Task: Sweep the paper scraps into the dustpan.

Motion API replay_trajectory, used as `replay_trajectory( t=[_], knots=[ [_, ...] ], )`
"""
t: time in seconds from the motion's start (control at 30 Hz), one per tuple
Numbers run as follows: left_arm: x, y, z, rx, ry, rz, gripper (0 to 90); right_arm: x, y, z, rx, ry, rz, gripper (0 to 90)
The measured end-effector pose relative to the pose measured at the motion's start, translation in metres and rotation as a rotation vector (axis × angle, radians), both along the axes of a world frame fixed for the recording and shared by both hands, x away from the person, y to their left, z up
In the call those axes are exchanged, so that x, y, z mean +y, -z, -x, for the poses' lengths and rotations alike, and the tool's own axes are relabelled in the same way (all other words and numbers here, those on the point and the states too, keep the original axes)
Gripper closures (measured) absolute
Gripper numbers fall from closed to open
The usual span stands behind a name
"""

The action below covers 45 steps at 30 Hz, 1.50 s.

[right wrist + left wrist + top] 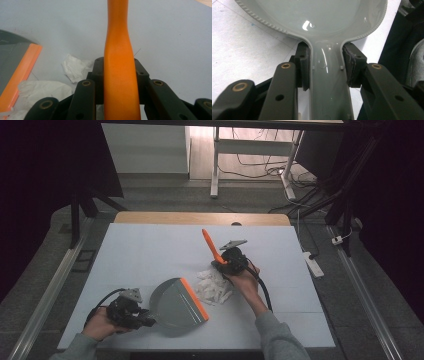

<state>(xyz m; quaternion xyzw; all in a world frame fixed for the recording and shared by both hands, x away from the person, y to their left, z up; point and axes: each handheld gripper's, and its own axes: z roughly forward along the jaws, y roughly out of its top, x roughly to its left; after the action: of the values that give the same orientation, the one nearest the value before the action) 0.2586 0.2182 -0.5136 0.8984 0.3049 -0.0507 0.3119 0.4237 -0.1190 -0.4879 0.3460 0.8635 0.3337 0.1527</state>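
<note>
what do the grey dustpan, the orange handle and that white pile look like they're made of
Dustpan: likely hard glossy plastic; its handle shows sharp light reflections in the left gripper view, and its orange lip may be rubber.
Orange handle: smooth, matte, probably plastic.
White pile: crumpled, thin, soft-edged, apparently tissue paper.

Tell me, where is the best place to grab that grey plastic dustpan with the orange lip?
Grip the grey plastic dustpan by its narrow handle, coming from the rear, opposite the orange lip. The handle is slim enough to fit between two jaws, while the pan flares wide. The left hand-held gripper holds it so, jaws shut on either side of the handle's neck.
</note>
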Motion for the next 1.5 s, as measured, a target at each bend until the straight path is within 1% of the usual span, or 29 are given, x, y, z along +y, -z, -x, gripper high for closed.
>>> replay_trajectory(
  t=[0.4, 0.73, 0.8, 1.23, 1.4, 1.5],
  knots=[
    [-0.002, 0.0, 0.0, 0.001, -0.002, 0.002, 61.2, 0.008, 0.0, 0.007, 0.001, -0.033, 0.018, 70.3],
    [-0.003, 0.001, 0.0, 0.002, -0.006, 0.002, 61.3, 0.021, 0.001, 0.022, -0.004, -0.075, 0.043, 70.3],
    [-0.004, 0.001, 0.0, 0.002, -0.007, 0.003, 61.3, 0.023, 0.001, 0.025, -0.011, -0.085, 0.055, 70.3],
    [-0.004, 0.0, -0.001, 0.002, -0.009, 0.003, 61.2, 0.028, 0.001, 0.033, 0.011, -0.108, 0.028, 70.3],
    [-0.005, 0.0, -0.001, 0.002, -0.011, 0.003, 61.3, 0.033, 0.001, 0.038, 0.006, -0.119, 0.037, 70.3],
    [-0.005, 0.001, -0.001, 0.003, -0.012, 0.004, 61.3, 0.037, 0.001, 0.042, 0.014, -0.136, 0.029, 70.3]
  ],
)
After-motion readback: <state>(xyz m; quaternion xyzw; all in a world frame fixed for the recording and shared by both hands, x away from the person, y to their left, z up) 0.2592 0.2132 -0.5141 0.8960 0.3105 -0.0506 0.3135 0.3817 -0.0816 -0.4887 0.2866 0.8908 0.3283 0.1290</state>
